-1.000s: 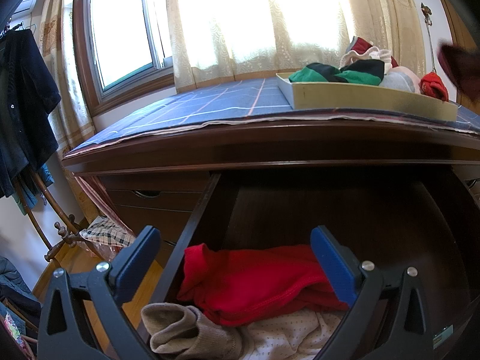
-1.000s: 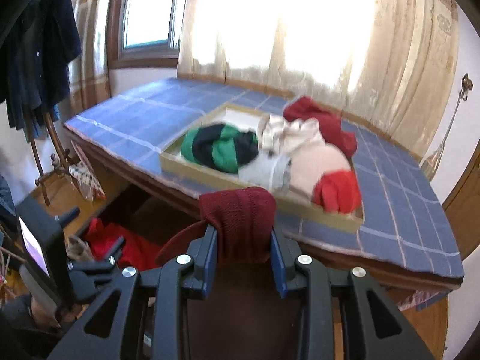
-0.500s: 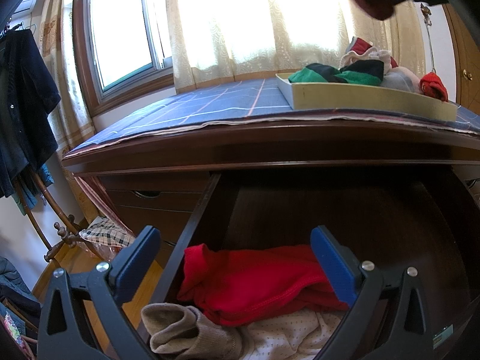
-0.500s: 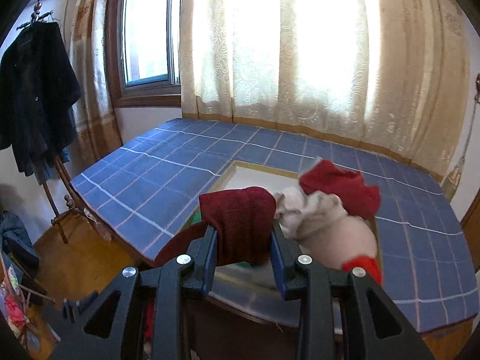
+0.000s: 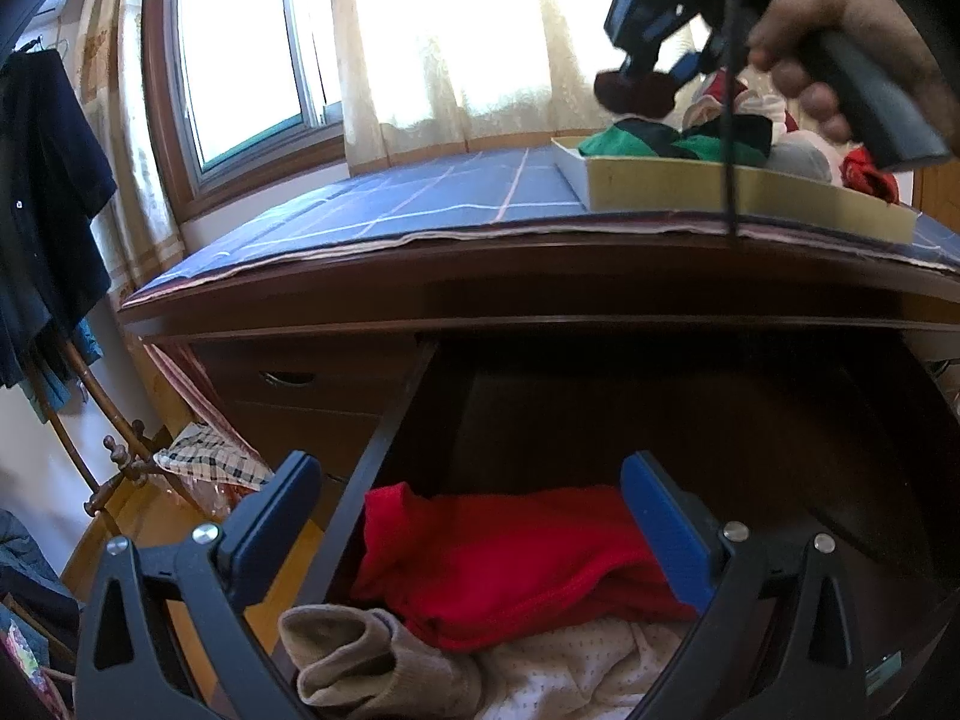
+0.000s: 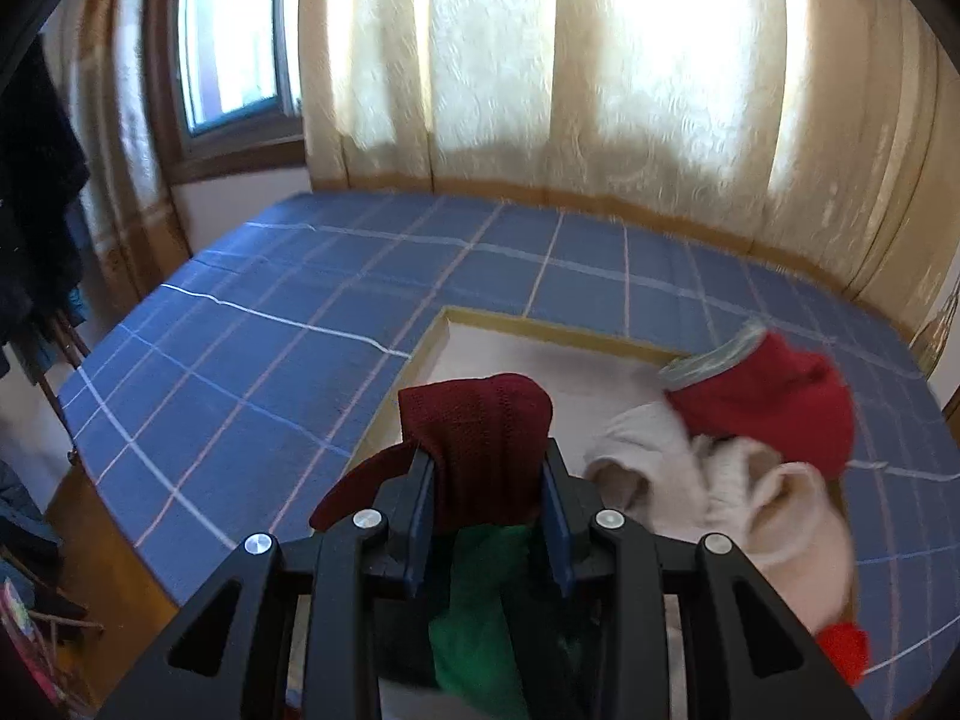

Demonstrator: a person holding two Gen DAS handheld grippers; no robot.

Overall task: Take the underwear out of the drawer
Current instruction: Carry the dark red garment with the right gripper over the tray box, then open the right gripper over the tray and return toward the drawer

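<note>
Drawer [image 5: 690,420] hangs open below the left gripper [image 5: 474,516], whose jaws stand wide apart over red underwear [image 5: 510,564] and beige pieces lying inside; up on the blue cloth, a hand [image 5: 840,54] holds the right gripper above the tray [image 5: 720,192]. From the right wrist, the right gripper [image 6: 489,486] is clamped on maroon underwear [image 6: 480,426] over that tray [image 6: 540,330] of piled garments.
</note>
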